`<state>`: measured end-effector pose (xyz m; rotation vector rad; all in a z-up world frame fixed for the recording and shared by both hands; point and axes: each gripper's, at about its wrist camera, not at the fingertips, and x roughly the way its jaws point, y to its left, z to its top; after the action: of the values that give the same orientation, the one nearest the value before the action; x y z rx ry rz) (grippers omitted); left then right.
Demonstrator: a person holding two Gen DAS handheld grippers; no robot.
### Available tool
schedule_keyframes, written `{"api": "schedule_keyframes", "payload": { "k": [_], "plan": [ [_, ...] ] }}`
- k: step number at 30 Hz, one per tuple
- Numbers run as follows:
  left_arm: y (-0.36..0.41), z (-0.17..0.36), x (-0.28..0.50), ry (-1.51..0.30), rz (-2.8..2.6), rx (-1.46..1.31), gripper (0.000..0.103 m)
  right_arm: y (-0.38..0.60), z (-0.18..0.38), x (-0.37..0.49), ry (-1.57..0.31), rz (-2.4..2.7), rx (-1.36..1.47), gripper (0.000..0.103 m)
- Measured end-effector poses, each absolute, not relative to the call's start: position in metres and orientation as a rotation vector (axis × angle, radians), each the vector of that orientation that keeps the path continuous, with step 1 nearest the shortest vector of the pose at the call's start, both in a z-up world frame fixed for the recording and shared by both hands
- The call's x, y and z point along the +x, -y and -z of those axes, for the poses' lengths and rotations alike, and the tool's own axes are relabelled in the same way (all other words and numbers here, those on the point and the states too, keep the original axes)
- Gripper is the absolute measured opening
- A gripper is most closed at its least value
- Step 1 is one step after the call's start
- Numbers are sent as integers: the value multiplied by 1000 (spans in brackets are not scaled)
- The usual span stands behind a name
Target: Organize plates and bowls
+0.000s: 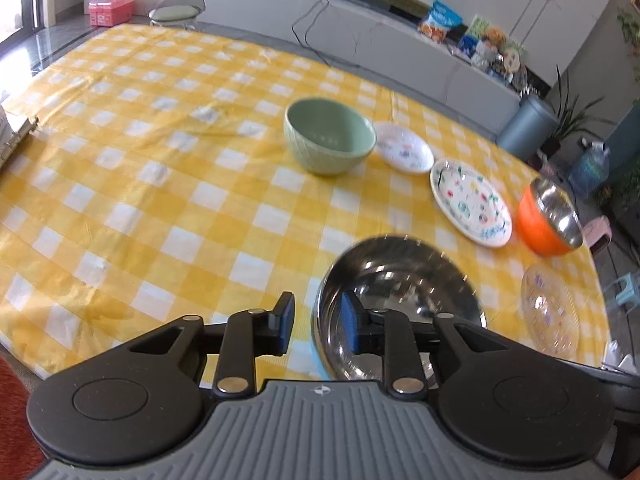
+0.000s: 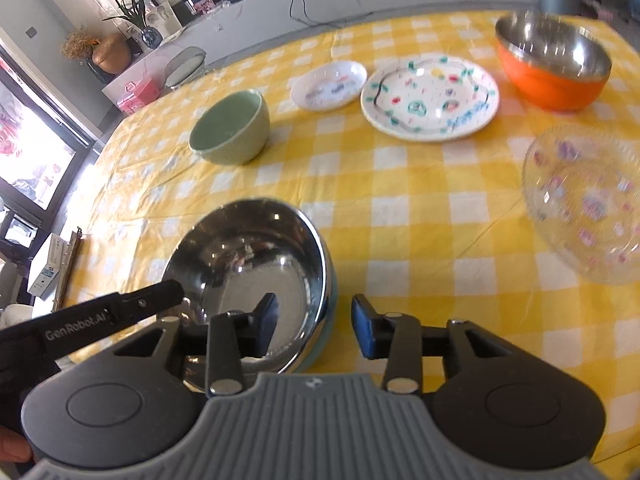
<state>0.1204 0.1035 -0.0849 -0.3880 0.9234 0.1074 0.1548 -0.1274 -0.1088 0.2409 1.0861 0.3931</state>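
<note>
A shiny steel bowl (image 1: 400, 280) (image 2: 248, 248) with a pale blue outside stands on the yellow checked tablecloth (image 1: 160, 160). My left gripper (image 1: 316, 322) is open, and the bowl's left rim lies between its fingers without either pad pressing on it. My right gripper (image 2: 316, 328) is open astride the bowl's right rim, with a gap on both sides. Further back are a green bowl (image 1: 330, 136) (image 2: 230, 128), a small white plate (image 1: 404, 148) (image 2: 328, 84), a patterned plate (image 1: 470, 202) (image 2: 430, 98), an orange steel-lined bowl (image 1: 548, 220) (image 2: 554, 64) and a clear glass plate (image 1: 550, 308) (image 2: 584, 200).
A white box (image 2: 48, 270) sits at the table's left edge. A chair (image 1: 176, 10) stands beyond the far side, near a pink case (image 1: 110, 8). The table's right edge runs just past the glass plate and the orange bowl.
</note>
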Motion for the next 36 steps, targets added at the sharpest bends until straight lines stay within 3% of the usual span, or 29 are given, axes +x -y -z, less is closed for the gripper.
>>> {"api": "schedule_keyframes", "payload": {
  "k": [11,19,26,29,36],
  "plan": [
    [-55,6,143,-776,80,-315,38,172,42,170,-889,-282,207,51],
    [7,-5,187,-815,250,-340,39,220,12,202,-771,-177,160,57],
    [46,7,233,-852,280,-386,50,257,11,238,-741,-130,223,60],
    [58,10,251,-835,258,-382,61,274,20,256,-737,-71,240,61],
    [90,24,299,-826,233,-360,72,312,57,303,-764,92,250,64]
  ]
}}
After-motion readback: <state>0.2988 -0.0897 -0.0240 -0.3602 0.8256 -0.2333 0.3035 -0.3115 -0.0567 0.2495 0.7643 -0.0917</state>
